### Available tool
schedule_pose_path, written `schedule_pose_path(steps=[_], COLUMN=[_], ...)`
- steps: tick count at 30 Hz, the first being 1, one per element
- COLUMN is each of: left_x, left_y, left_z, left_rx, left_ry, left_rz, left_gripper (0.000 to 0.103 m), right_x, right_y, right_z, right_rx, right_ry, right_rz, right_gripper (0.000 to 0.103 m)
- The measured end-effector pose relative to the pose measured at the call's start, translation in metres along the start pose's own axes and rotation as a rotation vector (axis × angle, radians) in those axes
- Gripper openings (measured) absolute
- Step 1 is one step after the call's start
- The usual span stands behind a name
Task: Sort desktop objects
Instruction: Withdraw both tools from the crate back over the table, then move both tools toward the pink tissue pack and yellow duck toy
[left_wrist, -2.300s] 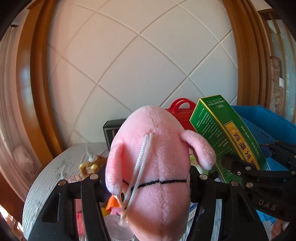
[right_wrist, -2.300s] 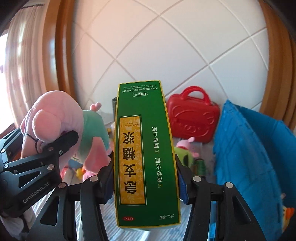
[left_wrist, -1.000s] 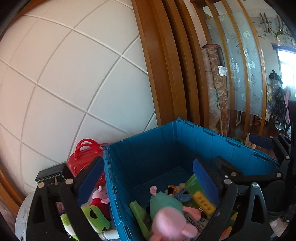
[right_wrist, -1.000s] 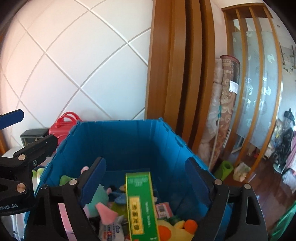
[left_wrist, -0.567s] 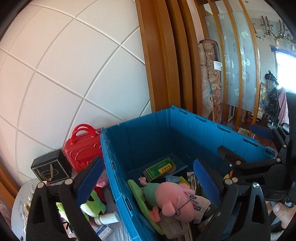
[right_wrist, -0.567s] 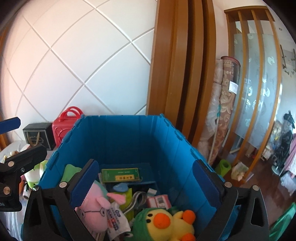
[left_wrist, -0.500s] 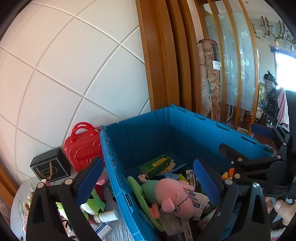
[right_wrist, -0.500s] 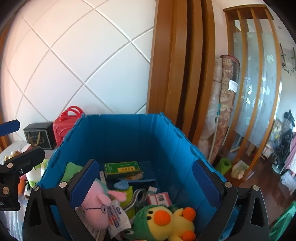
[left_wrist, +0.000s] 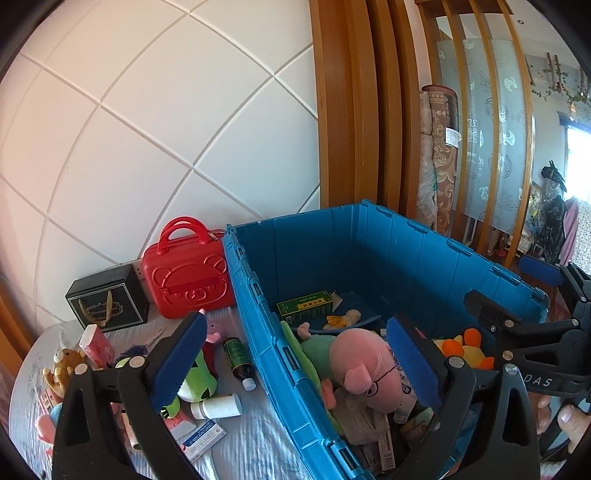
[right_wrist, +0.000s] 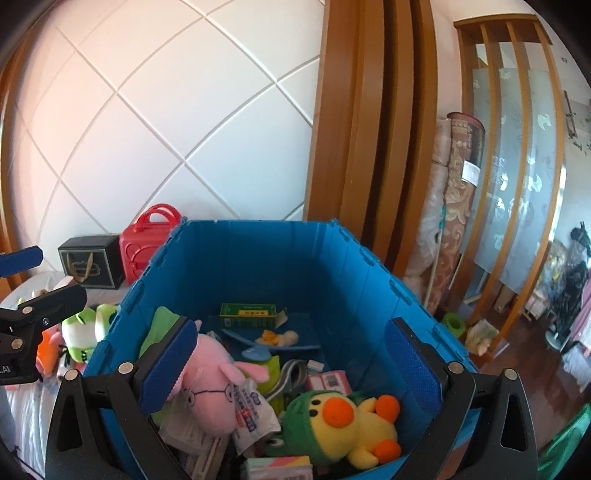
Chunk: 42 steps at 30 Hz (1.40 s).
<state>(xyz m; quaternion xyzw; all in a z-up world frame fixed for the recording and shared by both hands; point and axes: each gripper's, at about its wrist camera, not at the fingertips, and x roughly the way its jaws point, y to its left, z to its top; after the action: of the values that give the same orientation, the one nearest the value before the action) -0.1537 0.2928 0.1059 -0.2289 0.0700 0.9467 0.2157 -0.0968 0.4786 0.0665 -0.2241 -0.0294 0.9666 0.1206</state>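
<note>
Dropped from both grippers, one pink plush pig (right_wrist: 212, 373) and one green carton (right_wrist: 248, 315) lie inside the blue plastic crate (right_wrist: 373, 266); left gripper (left_wrist: 295, 365) and right gripper (right_wrist: 290, 363) spread empty above its rim.

A white wall (left_wrist: 147, 122) of diagonal padded panels stands behind the table's far edge. To its right rise curved brown wooden posts (right_wrist: 369, 129), then a rolled patterned carpet (right_wrist: 458, 206) leaning upright against frosted glass panels with wooden slats (left_wrist: 484, 122). A small green roll (right_wrist: 453, 324) lies on the dark wooden floor (right_wrist: 524, 354).
</note>
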Motion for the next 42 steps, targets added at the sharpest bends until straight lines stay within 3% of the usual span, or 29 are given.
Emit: schedule_pose_path(steps=[11,20,28,35,38,42], left_x=[0.001,-0.009,-0.036,-0.06,-0.062,-0.059], left_y=[0.03,0.096,0.2,0.301,0.347,0.402], left_z=[-0.027,-0.066,-0.105,-0.164,-0.2,-0.253], left_rx=[-0.074,-0.18,-0.261,-0.295,-0.357,-0.446], left_ry=[0.041,0.115,0.145,0.228,0.296,0.39], left_rz=[0.087,0.127,0.213,0.408,0.454,0.506], left_gripper=[0.099,0.099,0.099,0.099,0.099,0.099], right_x=[0.02,0.023,-0.002,-0.016,-0.001,0.041], right_y=[0.015,0.047,0.136,0.234,0.277,0.322], right_z=[-0.011,-0.01,0.005,0.016,0.007,-0.022], right_rx=[0.001,0.01,-0.049,-0.125,-0.173,-0.214], right_ry=[0.021,0.042,-0.011,-0.048,0.003,0.146], right_rz=[0.064,0.119,0.205,0.358,0.407,0.443], right_gripper=[0.103,0.103,0.103,0.103,0.103,0.103])
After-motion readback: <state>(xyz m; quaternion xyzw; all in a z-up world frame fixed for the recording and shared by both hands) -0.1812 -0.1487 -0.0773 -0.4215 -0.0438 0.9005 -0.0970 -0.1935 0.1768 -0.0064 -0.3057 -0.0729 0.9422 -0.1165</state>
